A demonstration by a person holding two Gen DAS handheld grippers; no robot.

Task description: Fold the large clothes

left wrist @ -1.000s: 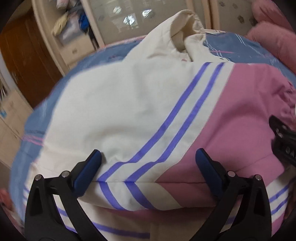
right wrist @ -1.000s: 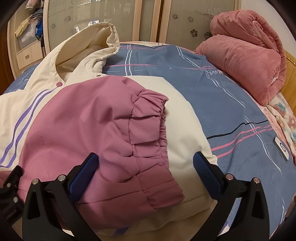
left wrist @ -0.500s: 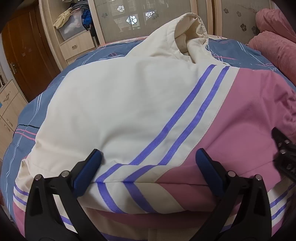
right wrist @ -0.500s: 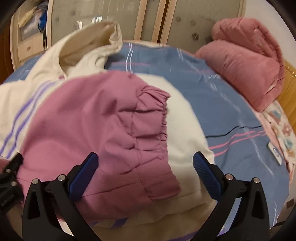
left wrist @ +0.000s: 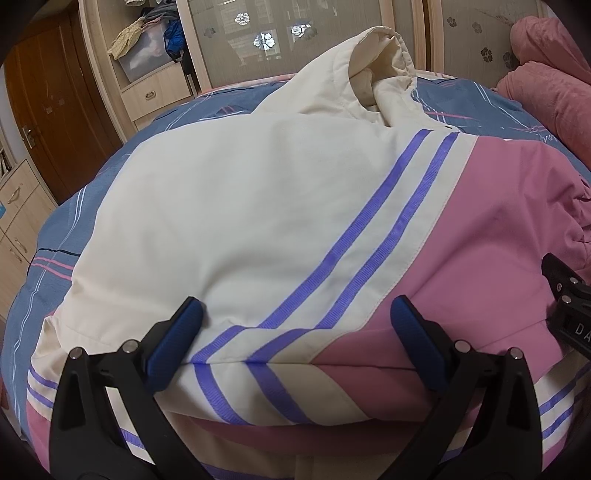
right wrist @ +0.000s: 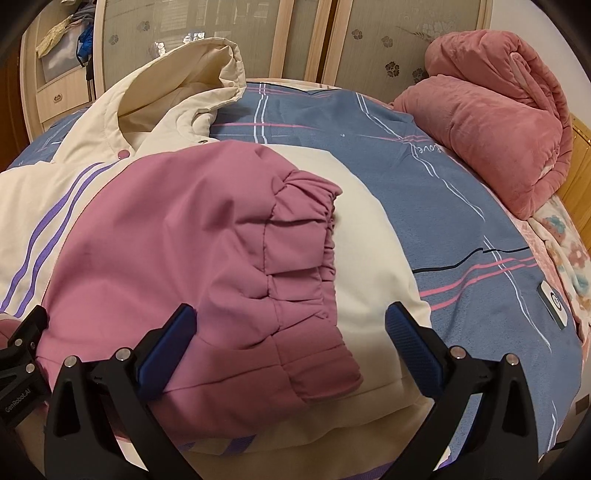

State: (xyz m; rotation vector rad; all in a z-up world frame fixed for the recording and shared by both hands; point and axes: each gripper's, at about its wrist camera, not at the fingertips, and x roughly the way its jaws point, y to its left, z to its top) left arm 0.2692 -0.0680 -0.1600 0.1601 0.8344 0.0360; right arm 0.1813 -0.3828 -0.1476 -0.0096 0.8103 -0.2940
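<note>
A cream and pink hooded jacket (left wrist: 258,221) with purple stripes lies on the bed, sleeves folded across its body. Its hood (left wrist: 369,77) points to the far side. My left gripper (left wrist: 299,332) is open and empty, its jaws astride the folded edge of the striped sleeve. My right gripper (right wrist: 290,328) is open and empty, over the pink sleeve (right wrist: 177,251) and its gathered cuff (right wrist: 303,266). The jacket also shows in the right wrist view (right wrist: 369,258). The right gripper's body shows at the right edge of the left wrist view (left wrist: 569,310).
The bed has a blue striped sheet (right wrist: 424,166). A rolled pink blanket (right wrist: 491,110) lies at its far right. A small white device (right wrist: 552,302) lies on the sheet at right. Wardrobe doors (left wrist: 277,33), drawers (left wrist: 155,92) and a brown door (left wrist: 48,110) stand behind.
Both views have steadied and shifted slightly; the jacket looks unchanged. Both grippers stay open over the same spots.
</note>
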